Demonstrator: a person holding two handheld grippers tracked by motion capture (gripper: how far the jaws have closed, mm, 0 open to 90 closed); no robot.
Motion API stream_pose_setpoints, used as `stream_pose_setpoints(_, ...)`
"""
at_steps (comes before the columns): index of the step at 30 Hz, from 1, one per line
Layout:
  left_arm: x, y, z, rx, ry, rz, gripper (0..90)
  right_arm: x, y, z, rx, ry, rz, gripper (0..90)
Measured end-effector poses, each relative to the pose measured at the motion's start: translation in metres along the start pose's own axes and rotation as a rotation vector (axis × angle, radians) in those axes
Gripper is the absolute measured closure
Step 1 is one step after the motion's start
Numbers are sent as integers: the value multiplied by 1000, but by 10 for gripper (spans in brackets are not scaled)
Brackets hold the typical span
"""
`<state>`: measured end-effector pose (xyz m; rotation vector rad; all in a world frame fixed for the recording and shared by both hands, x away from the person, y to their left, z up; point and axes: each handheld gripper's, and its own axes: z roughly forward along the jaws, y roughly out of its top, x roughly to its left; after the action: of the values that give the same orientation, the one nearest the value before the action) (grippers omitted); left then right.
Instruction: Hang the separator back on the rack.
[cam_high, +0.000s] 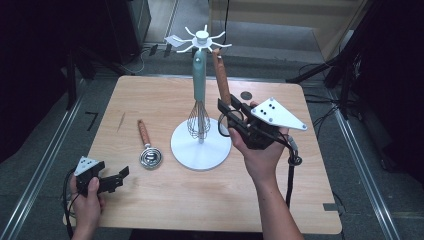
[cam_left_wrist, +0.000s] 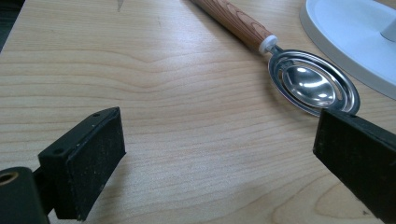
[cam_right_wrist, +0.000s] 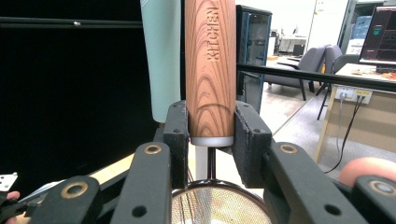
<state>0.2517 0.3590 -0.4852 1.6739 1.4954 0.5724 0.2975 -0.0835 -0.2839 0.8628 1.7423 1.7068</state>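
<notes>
A white utensil stand (cam_high: 200, 150) with hook arms at its top (cam_high: 201, 37) rises mid-table. A teal-handled whisk (cam_high: 199, 90) hangs from it. My right gripper (cam_high: 226, 106) is shut on the lower end of a wood-handled strainer (cam_high: 220, 77), held upright beside the whisk with its handle top up by the hooks. In the right gripper view the pads (cam_right_wrist: 176, 135) press both sides of the wooden handle (cam_right_wrist: 210, 70), and the mesh bowl (cam_right_wrist: 219, 205) hangs below. My left gripper (cam_high: 120, 177) rests open at the table's front left. A wood-handled metal spoon (cam_left_wrist: 310, 86) lies just beyond its jaws.
The wooden table (cam_high: 150, 100) carries a small dark disc (cam_high: 245, 95) behind the right gripper. The spoon (cam_high: 148, 150) lies left of the stand's round base. Dark equipment and stands surround the table on the floor.
</notes>
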Motion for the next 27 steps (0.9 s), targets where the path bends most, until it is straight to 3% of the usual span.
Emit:
stream_pose_setpoints(13, 0, 0, 0, 3, -7, 8, 23, -3, -5, 7, 18, 29, 12, 702)
stream_pose_setpoints(16, -1, 0, 0, 3, -14, 9, 24, -5, -4, 6, 17, 78, 24, 641)
stream_pose_setpoints(20, -1, 0, 0, 6, -15, 10, 24, -6, -1, 6, 7, 79, 28, 600)
stream_pose_setpoints(23, -1, 0, 0, 4, -16, 8, 24, -6, 3, 5, -10, 71, 32, 652)
stream_pose_setpoints(27, -1, 0, 0, 4, -15, 8, 24, -6, 10, 7, -33, 42, 36, 832)
